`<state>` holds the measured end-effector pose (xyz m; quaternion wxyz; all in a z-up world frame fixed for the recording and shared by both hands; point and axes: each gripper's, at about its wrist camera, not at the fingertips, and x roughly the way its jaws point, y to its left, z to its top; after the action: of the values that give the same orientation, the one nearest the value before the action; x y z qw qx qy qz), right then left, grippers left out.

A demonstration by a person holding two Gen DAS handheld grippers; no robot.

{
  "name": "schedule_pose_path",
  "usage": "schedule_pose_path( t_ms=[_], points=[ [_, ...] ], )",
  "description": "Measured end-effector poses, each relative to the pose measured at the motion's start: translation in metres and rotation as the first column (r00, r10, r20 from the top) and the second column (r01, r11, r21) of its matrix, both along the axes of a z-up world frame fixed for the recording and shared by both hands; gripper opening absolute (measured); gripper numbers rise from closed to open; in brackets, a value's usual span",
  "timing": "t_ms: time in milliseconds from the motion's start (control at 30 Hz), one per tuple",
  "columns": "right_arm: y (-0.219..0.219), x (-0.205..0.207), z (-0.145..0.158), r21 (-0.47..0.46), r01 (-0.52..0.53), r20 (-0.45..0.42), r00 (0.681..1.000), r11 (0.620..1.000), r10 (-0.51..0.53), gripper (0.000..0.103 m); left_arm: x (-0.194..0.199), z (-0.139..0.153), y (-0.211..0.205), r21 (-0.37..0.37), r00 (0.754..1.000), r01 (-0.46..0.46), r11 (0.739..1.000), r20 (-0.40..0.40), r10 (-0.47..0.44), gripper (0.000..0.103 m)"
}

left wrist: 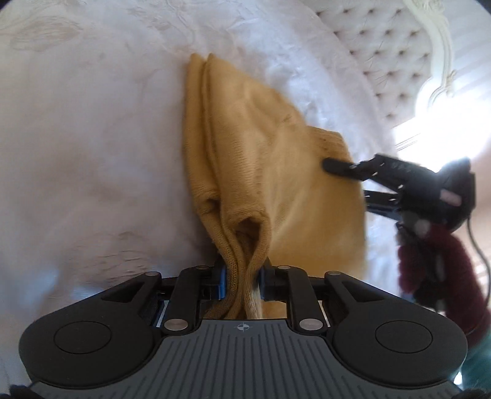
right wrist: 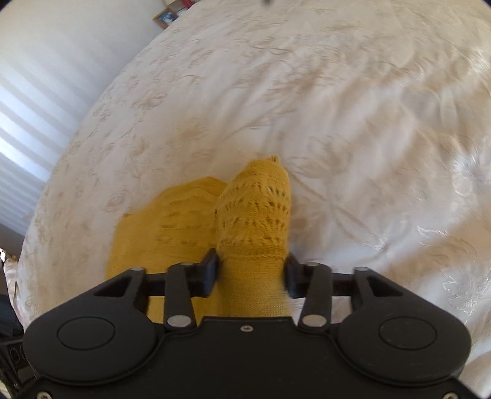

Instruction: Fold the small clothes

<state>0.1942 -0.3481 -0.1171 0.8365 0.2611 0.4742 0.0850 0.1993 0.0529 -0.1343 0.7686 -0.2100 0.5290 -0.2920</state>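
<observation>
A mustard-yellow knitted garment lies partly lifted over a white bedspread. My left gripper is shut on a bunched edge of it, and the cloth stretches away from the jaws. My right gripper shows at the right of the left wrist view, its finger on the garment's far edge. In the right wrist view the right gripper holds a lacy patterned part of the garment between its fingers, with the rest of the cloth hanging down to the left.
The white embroidered bedspread fills both views. A tufted white headboard stands at the upper right of the left wrist view. A striped wall and a small picture frame lie beyond the bed.
</observation>
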Motion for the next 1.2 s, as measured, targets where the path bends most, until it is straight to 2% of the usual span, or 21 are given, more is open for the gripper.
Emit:
schedule_pose_path(
  t_ms=[100,200,267,467,600,700,733,767,833,900,967,1000,1067,1133,1200],
  points=[
    [-0.013,-0.019,-0.007,0.079,0.011,0.054,0.998,0.997,-0.015,0.06,-0.003,-0.002,0.005,0.0,1.0,-0.023,1.0,0.017,0.023,0.02],
    [-0.021,-0.044,-0.012,0.171,-0.037,0.09,0.996,0.985,0.021,0.072,-0.004,-0.003,0.007,0.004,0.999,-0.043,0.999,0.019,0.043,0.02],
    [-0.023,-0.062,-0.017,0.218,-0.096,0.114,0.991,0.971,0.073,0.073,0.0,-0.003,0.005,0.008,0.999,-0.043,0.999,0.019,0.043,0.02],
    [-0.007,-0.1,-0.027,0.226,-0.278,0.205,0.95,0.934,0.233,0.074,-0.012,-0.006,0.011,-0.027,0.998,-0.061,0.998,0.009,0.061,0.022],
    [0.007,-0.113,-0.013,0.259,-0.435,0.25,0.892,0.862,0.376,0.073,-0.02,0.004,0.016,-0.042,0.996,-0.081,0.996,0.042,0.083,0.026],
    [0.004,-0.13,0.008,0.346,-0.553,0.351,0.826,0.758,0.442,0.073,-0.026,0.016,0.02,-0.044,0.994,-0.075,0.996,0.08,0.079,0.032],
    [0.002,-0.133,0.013,0.354,-0.561,0.37,0.819,0.749,0.439,0.073,-0.026,0.02,0.021,-0.028,0.993,-0.071,0.997,0.09,0.073,0.034],
    [0.0,-0.135,0.018,0.339,-0.552,0.373,0.822,0.762,0.429,0.073,-0.025,0.025,0.019,-0.008,0.992,-0.064,0.998,0.105,0.064,0.034],
    [-0.007,-0.137,0.027,0.289,-0.496,0.368,0.847,0.819,0.383,0.074,-0.024,0.038,0.017,0.031,0.985,-0.052,0.998,0.165,0.046,0.034],
    [-0.019,-0.134,0.031,0.266,-0.384,0.351,0.893,0.884,0.282,0.074,-0.022,0.051,0.014,0.077,0.972,-0.05,0.996,0.234,0.031,0.036],
    [-0.026,-0.13,0.031,0.216,-0.266,0.336,0.924,0.939,0.184,0.074,-0.019,0.06,0.008,0.122,0.955,-0.051,0.991,0.295,0.013,0.046],
    [-0.028,-0.127,0.03,0.173,-0.216,0.329,0.932,0.961,0.15,0.073,-0.015,0.064,0.004,0.145,0.947,-0.053,0.988,0.322,0.004,0.047],
    [-0.029,-0.121,0.026,0.121,-0.136,0.307,0.947,0.983,0.094,0.065,-0.007,0.066,-0.008,0.19,0.933,-0.064,0.98,0.359,-0.009,0.047],
    [-0.024,-0.114,0.022,0.117,-0.109,0.308,0.949,0.987,0.068,0.055,0.004,0.065,-0.021,0.235,0.922,-0.085,0.968,0.386,-0.012,0.047],
    [-0.016,-0.11,0.023,0.058,-0.096,0.315,0.946,0.994,0.073,0.051,0.013,0.06,-0.033,0.267,0.914,-0.104,0.958,0.406,-0.014,0.047]
  ],
)
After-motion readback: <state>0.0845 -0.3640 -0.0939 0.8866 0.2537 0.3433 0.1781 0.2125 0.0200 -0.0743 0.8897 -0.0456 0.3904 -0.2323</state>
